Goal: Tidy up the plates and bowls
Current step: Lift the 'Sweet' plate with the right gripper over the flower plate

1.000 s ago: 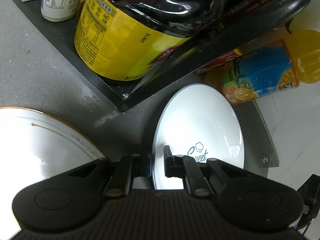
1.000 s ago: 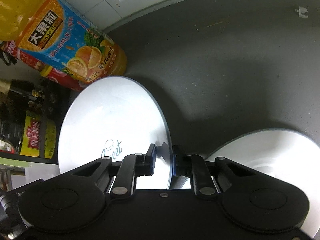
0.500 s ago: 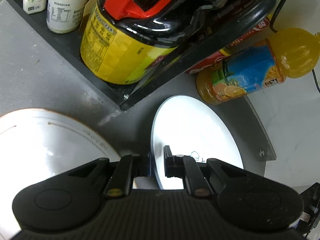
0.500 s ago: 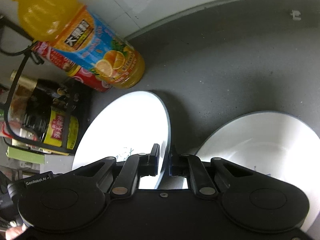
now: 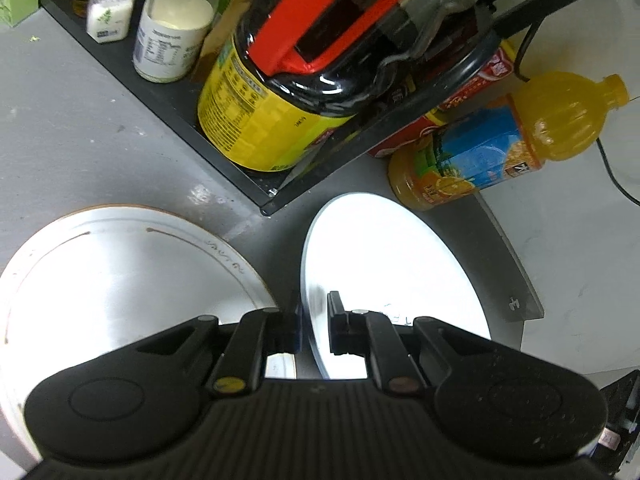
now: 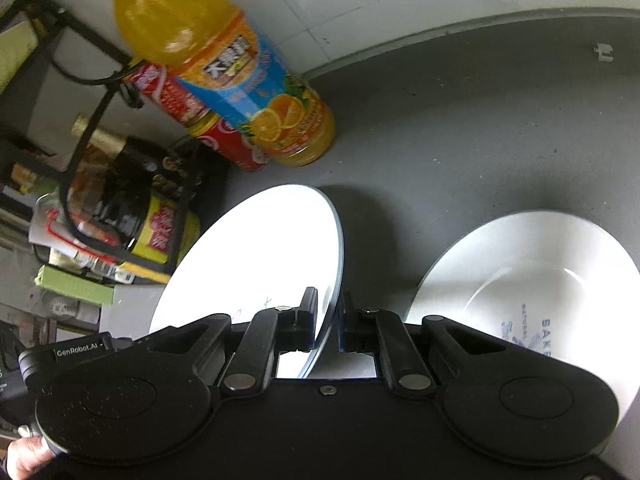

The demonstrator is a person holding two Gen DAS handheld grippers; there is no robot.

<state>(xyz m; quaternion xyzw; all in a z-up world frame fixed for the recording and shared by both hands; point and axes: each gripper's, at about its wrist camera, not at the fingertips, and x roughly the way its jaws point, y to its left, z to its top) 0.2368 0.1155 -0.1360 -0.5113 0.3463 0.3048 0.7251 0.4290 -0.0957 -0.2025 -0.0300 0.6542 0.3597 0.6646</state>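
Note:
A small white plate (image 5: 392, 280) with a thin blue rim and faint blue writing is held tilted over the grey counter. My left gripper (image 5: 314, 320) is shut on its left edge. In the right wrist view the same plate (image 6: 264, 256) fills the left centre, and my right gripper (image 6: 330, 312) is shut on its right edge. A large white plate (image 5: 120, 280) with a brown rim lies flat to the left of the left gripper. A white deep plate (image 6: 540, 280) with blue print sits to the right of the right gripper.
A black rack (image 5: 240, 176) holds a yellow-labelled jug (image 5: 260, 120) and spice jars (image 5: 172, 36). An orange juice bottle (image 5: 500, 152) and a red can (image 6: 224, 136) stand by the tiled wall. A hand (image 6: 24, 456) shows at the lower left.
Both grippers, still clamped on the small plate, have pulled back and up from the bottle and rack. More of the counter, the large plate and the deep plate now shows.

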